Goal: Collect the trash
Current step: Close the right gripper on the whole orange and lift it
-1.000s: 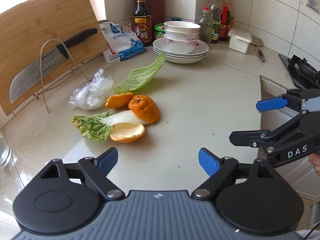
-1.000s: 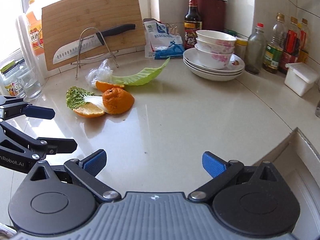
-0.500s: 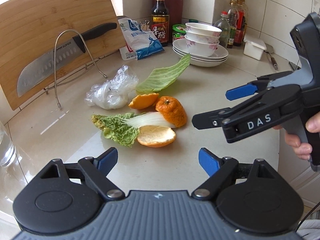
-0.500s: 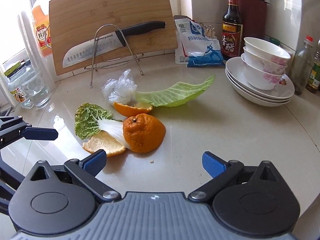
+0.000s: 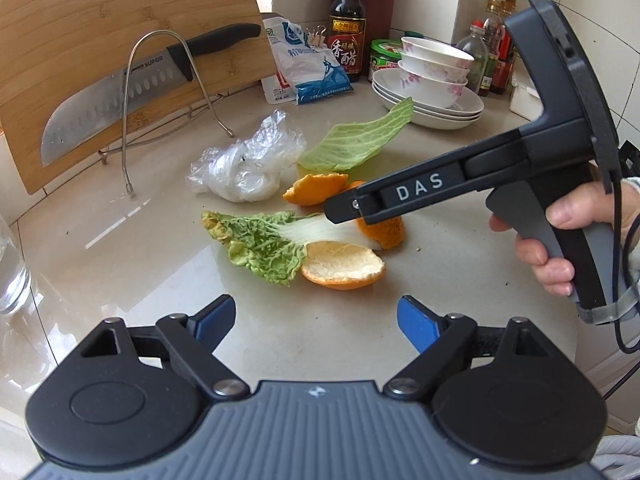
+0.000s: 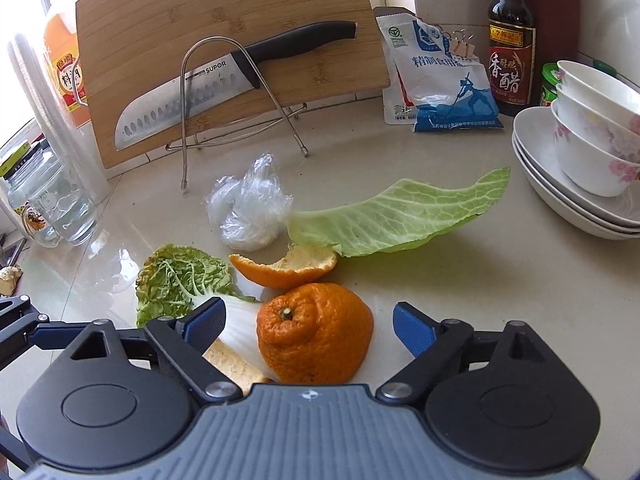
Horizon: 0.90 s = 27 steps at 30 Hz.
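Kitchen scraps lie on the pale counter: a domed orange peel (image 6: 316,338), a curled peel piece (image 6: 286,268), a flat peel half (image 5: 342,266), a wilted green leaf with a white stalk (image 5: 262,240), a pale cabbage leaf (image 6: 400,216) and a crumpled clear plastic bag (image 6: 250,204). My right gripper (image 6: 306,322) is open, its blue pads either side of the domed peel, low over it. It also shows in the left wrist view (image 5: 340,210), above the peels. My left gripper (image 5: 316,320) is open and empty, just short of the flat peel half.
A bamboo cutting board (image 6: 224,20) with a large knife (image 6: 224,80) on a wire rack stands behind. A salt bag (image 6: 440,80), a vinegar bottle (image 6: 510,36) and stacked bowls on plates (image 6: 592,140) stand at the right. Glass jars (image 6: 52,196) stand at the left.
My right gripper has moved forward and down until its open jaws straddle the domed orange peel. My left gripper has come slightly closer to the scraps.
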Each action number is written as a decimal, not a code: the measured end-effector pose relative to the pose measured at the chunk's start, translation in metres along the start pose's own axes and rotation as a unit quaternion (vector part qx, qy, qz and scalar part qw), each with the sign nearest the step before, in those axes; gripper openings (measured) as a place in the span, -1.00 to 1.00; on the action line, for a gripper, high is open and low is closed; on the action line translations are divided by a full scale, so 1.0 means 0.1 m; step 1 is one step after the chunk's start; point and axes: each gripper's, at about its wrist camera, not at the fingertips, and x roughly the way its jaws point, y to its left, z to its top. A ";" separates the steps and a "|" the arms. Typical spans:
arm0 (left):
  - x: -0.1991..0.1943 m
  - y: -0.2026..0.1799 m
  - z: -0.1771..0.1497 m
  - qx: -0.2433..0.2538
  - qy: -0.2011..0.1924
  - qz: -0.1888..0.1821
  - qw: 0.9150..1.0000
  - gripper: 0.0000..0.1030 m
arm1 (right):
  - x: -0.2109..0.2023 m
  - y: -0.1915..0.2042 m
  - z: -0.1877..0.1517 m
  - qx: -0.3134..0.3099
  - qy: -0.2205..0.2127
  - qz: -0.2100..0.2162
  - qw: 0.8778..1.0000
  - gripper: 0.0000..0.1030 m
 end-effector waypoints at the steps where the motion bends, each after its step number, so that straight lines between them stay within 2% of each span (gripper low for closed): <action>1: 0.00 0.00 0.00 -0.001 0.000 0.000 1.000 0.71 | 0.02 0.00 0.00 -0.001 0.003 0.001 1.000 0.71; 11: 0.00 0.01 0.05 0.001 -0.003 -0.013 1.000 0.71 | 0.07 -0.04 -0.01 0.008 0.011 0.016 1.000 0.53; 16: 0.00 -0.01 0.07 0.013 -0.004 -0.018 1.000 0.71 | 0.03 -0.05 -0.01 0.008 0.007 0.018 1.000 0.31; 20: 0.01 -0.01 0.07 0.016 -0.002 -0.020 1.000 0.71 | -0.01 -0.04 -0.02 0.002 0.006 0.016 1.000 0.26; 25: 0.02 -0.02 0.06 0.017 -0.001 -0.024 1.000 0.71 | -0.03 -0.02 -0.03 -0.008 0.005 0.007 1.000 0.26; 26: 0.02 -0.01 0.06 0.017 -0.001 -0.024 1.000 0.71 | -0.02 -0.02 -0.03 -0.005 0.005 0.005 1.000 0.29; 27: 0.02 -0.01 0.06 0.016 0.000 -0.025 1.000 0.71 | -0.02 -0.03 -0.03 -0.002 0.008 0.004 1.000 0.42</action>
